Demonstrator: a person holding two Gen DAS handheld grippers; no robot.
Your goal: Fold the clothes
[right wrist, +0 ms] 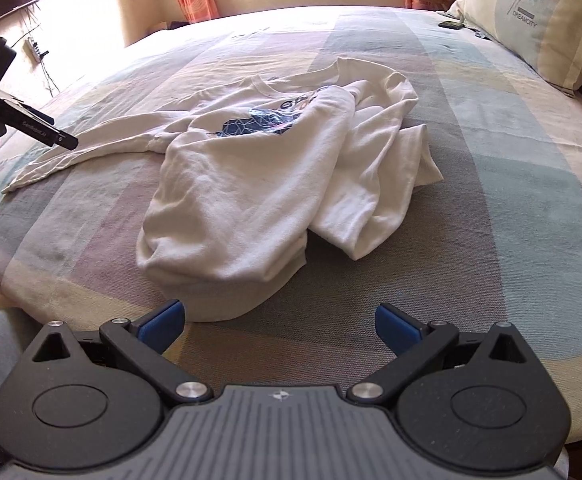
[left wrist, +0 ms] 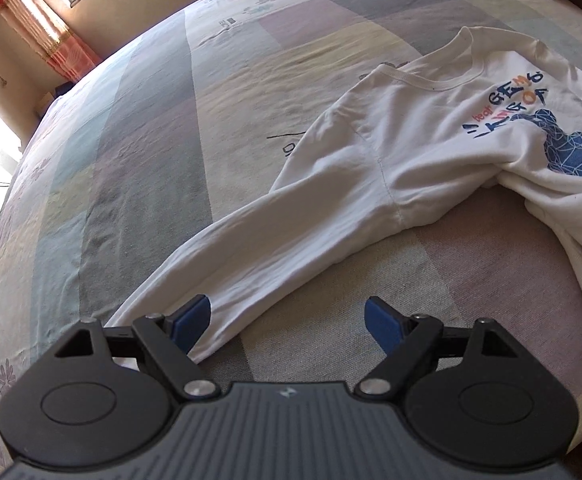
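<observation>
sunlit bedroom, with one wide bed (right wrist: 471, 128) under a pastel patchwork sheet filling both views. one white long-sleeved shirt (right wrist: 243, 184) with a blue print on the chest, crumpled toward the near edge of the bed, collar pointing to the far edge. from the right wrist view: body of the shirt bunched into a hump, hem rolled under close to the near edge, one sleeve (right wrist: 79, 148) stretched flat toward the left edge, the other side folded over in a heap. also only there: one pillow (right wrist: 539, 28) at the far right corner, one small dark object beside it, too small to identify, one dark screen on the left wall, orange curtains behind. right gripper (right wrist: 279, 322) spread wide, blue pads apart, nothing between them, just short of the rolled hem. left gripper (right wrist: 61, 140) seen from the side at the left edge, near the stretched sleeve. from the left wrist view: left gripper (left wrist: 287, 322) spread wide as well, its left blue pad (left wrist: 191, 320) over the sleeve (left wrist: 275, 248) near the cuff, right pad over bare sheet, nothing pinched. printed lettering and blue figure readable only here, plus one window and one curtain (left wrist: 51, 32) at the far left.
</observation>
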